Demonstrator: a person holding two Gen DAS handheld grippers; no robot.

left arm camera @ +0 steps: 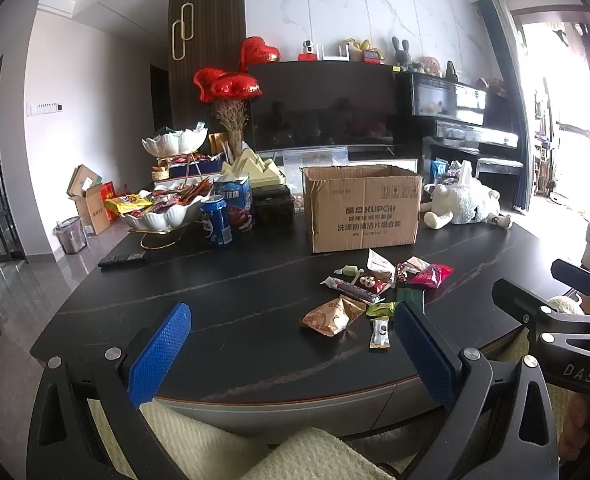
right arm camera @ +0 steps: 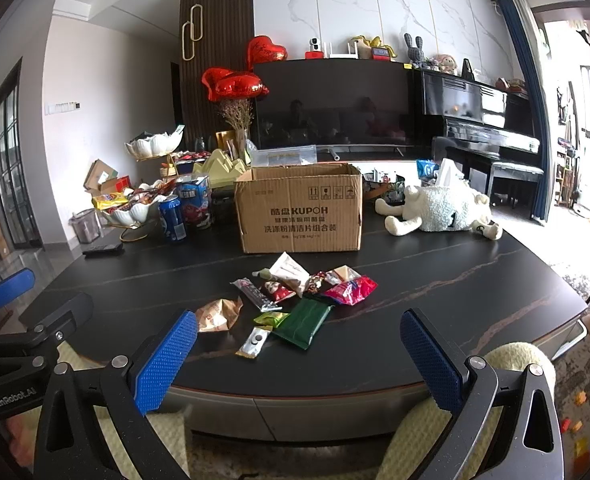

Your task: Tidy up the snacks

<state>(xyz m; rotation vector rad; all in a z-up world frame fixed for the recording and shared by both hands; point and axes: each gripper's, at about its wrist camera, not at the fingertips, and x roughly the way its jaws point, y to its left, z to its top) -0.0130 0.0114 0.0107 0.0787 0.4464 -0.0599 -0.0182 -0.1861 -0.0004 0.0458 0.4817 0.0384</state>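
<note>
A heap of wrapped snacks (right arm camera: 295, 292) lies on the dark table (right arm camera: 435, 280), in front of an open cardboard box (right arm camera: 299, 210). It includes a green packet (right arm camera: 303, 322), a red packet (right arm camera: 351, 290) and an orange-brown pouch (right arm camera: 217, 316). The left wrist view shows the same heap (left arm camera: 375, 284) and box (left arm camera: 365, 210). My left gripper (left arm camera: 291, 344) hovers open at the table's near edge, left of the heap. My right gripper (right arm camera: 299, 354) is also open, just short of the heap, with nothing between its blue pads (right arm camera: 163, 364).
At the table's left stand a tiered white dish of snacks (right arm camera: 129, 208), a blue can (right arm camera: 171, 220), a blue carton (right arm camera: 195, 200) and a remote (right arm camera: 103, 249). A plush sheep (right arm camera: 443, 208) lies at the right. A TV (right arm camera: 331, 106) and piano (right arm camera: 479, 120) stand behind.
</note>
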